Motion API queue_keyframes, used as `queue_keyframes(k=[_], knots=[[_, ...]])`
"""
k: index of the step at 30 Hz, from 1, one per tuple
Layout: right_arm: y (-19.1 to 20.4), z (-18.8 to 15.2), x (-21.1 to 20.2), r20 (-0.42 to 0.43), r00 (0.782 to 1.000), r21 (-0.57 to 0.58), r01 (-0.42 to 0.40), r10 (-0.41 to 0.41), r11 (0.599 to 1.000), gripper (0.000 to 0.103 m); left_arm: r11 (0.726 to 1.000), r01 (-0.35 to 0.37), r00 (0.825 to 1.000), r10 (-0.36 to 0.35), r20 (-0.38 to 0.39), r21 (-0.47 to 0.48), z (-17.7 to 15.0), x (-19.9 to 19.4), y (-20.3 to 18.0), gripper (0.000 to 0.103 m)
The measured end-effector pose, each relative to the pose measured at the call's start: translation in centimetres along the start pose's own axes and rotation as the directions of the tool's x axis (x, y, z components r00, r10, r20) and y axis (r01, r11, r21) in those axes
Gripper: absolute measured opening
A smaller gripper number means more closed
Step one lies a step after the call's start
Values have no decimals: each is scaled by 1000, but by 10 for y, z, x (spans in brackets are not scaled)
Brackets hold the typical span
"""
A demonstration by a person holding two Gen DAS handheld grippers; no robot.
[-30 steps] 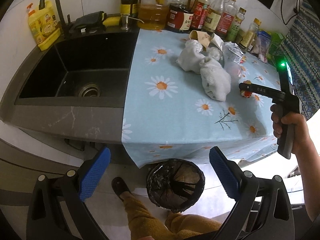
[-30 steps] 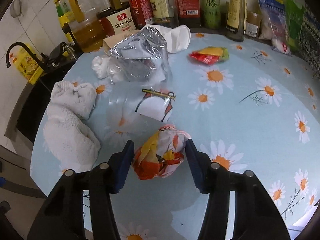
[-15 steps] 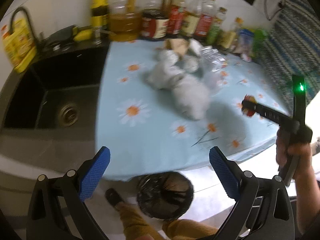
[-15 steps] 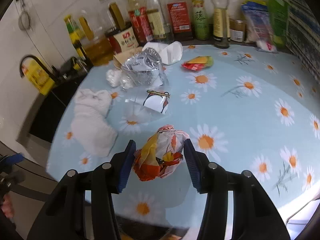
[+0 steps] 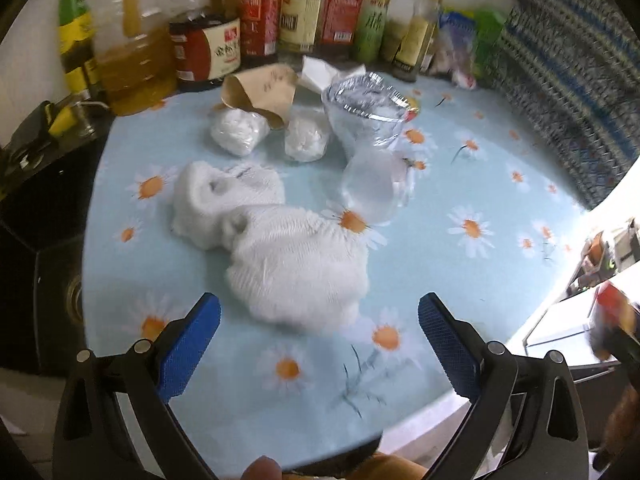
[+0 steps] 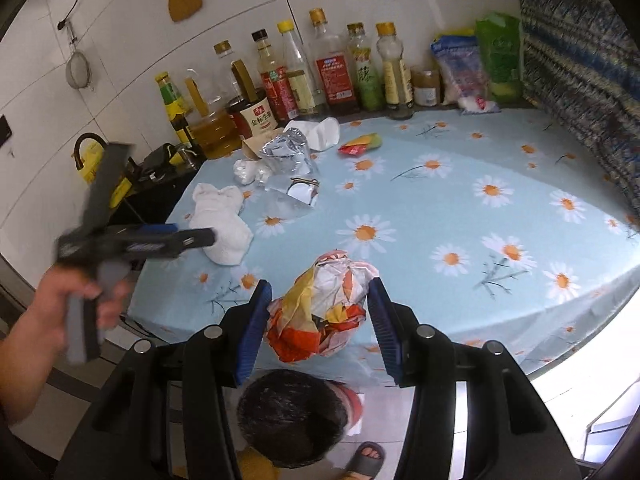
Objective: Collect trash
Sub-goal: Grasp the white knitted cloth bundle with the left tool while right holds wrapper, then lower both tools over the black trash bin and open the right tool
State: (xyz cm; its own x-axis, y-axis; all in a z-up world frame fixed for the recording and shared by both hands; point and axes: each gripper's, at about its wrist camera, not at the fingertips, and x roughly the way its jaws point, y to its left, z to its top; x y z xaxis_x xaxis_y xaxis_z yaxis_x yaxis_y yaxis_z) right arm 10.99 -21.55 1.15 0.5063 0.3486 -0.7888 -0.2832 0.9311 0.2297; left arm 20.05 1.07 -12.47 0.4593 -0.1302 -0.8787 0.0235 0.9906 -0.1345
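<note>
In the left wrist view, the left tongs (image 5: 319, 340) are seen released, hanging above a white cloth (image 5: 280, 248) on the bench (image 5: 500, 184). In the right wrist view, a crumpled wrapper (image 6: 320, 308) is grasped by the right tongs (image 6: 318, 320), held off the bench edge above a black-lined trash bin (image 6: 292, 412).

Both wrist views look steeply down; share daisy tablecloth (image 5: 472, 184), bottles (image 6: 336, 76).

The left hand (image 6: 72, 304) and its gripper (image 6: 176, 240) are motion-blurred; bottle (image 5: 300, 4) tops are cut off by the frame edge.
</note>
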Motion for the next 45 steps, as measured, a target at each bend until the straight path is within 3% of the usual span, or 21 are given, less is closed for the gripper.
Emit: queue_keyframes(k=[8, 10, 13, 15, 18, 27, 36, 45], knots=[[-8, -35, -3, -43, 999, -20, 17, -18, 1000, 50, 998, -19, 1000, 18, -14, -60, 12, 36, 10, 94], [-10, -38, -3, -50, 999, -17, 16, -16, 1000, 50, 997, -12, 1000, 11, -10, -82, 13, 41, 10, 80], [-12, -40, -5, -48, 999, -17, 7, -8, 1000, 50, 994, 1, 1000, -1, 0, -110, 11, 43, 11, 68], [-10, -38, -6, -46, 999, -31, 11, -13, 999, 50, 993, 0, 1000, 3, 21, -121, 10, 40, 11, 55], [-11, -35, -10, -27, 999, -37, 16, -17, 999, 50, 991, 18, 999, -14, 34, -129, 7, 33, 10, 48], [-5, -27, -13, -20, 998, -4, -67, 67, 998, 51, 992, 39, 994, -27, 101, -117, -13, -25, 10, 44], [16, -24, -3, -53, 985, -33, -165, 163, 986, 51, 994, 49, 990, -35, 133, -101, -62, -81, 0, 44], [43, -41, 32, -179, 958, -88, -242, 224, 966, 51, 991, 75, 991, -62, 115, -113, -127, -104, -13, 44]])
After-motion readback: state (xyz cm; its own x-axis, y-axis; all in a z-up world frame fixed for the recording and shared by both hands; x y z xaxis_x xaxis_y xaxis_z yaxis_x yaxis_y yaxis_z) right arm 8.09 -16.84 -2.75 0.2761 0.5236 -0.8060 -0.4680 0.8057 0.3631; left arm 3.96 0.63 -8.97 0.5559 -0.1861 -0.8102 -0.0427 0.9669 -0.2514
